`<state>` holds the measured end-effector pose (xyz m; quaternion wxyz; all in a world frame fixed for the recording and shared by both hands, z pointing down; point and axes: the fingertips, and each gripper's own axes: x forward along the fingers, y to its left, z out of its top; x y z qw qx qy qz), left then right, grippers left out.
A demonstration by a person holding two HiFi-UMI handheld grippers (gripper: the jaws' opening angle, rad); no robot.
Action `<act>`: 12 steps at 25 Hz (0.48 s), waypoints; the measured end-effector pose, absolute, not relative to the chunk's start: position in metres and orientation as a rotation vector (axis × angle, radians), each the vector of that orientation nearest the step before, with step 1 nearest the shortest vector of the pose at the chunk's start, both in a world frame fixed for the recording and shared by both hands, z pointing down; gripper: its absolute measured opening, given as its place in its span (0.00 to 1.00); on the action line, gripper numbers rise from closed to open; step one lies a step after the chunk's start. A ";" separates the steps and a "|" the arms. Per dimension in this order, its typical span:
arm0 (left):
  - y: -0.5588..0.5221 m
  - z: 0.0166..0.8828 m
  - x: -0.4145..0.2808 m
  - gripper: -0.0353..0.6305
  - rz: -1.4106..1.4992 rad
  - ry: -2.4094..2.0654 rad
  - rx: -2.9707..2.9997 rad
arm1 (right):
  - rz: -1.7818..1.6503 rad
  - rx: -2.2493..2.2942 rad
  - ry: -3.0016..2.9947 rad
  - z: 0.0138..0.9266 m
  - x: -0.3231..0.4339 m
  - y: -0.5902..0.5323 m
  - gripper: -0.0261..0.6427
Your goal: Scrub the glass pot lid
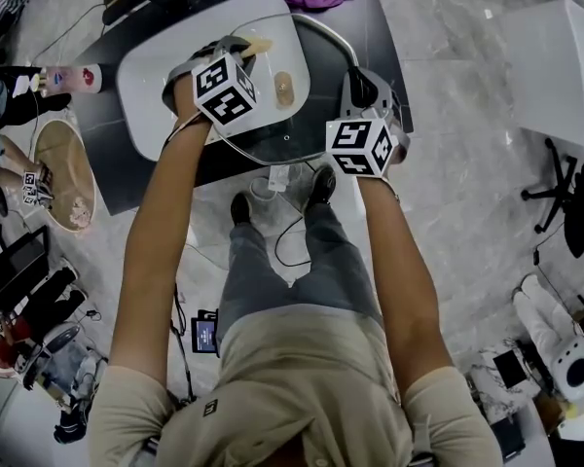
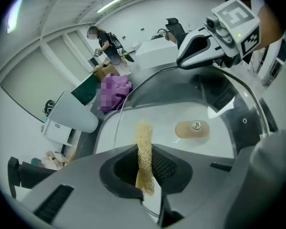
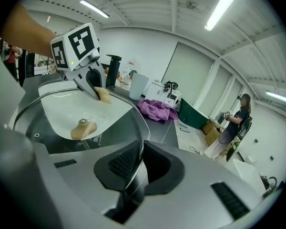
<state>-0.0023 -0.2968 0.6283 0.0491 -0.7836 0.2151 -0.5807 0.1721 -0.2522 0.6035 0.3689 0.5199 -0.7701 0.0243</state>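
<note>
Round clear glass pot lid (image 1: 302, 129), metal-rimmed, with a tan wooden knob (image 1: 284, 88), is over the dark grey surface (image 1: 375, 17), partly above a white rounded tray (image 1: 156, 86).

Right gripper (image 1: 360, 93): jaws pinch the lid rim right of the knob.

Left gripper (image 1: 241, 51): jaws clamp a tan fibrous scrubber strip (image 1: 257, 44), its tip at the glass beyond and left of the knob.

Judgement: scrubbing under way. No suds or dirt visible, so coverage is unknown.

Left forearm is stretched forward, its gripper tipped steeply down. The right gripper is angled more shallowly.
</note>
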 end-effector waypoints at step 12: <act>-0.154 0.628 0.079 0.12 -1.706 0.135 -2.671 | 0.080 1.339 -1.975 0.604 0.174 -0.252 0.10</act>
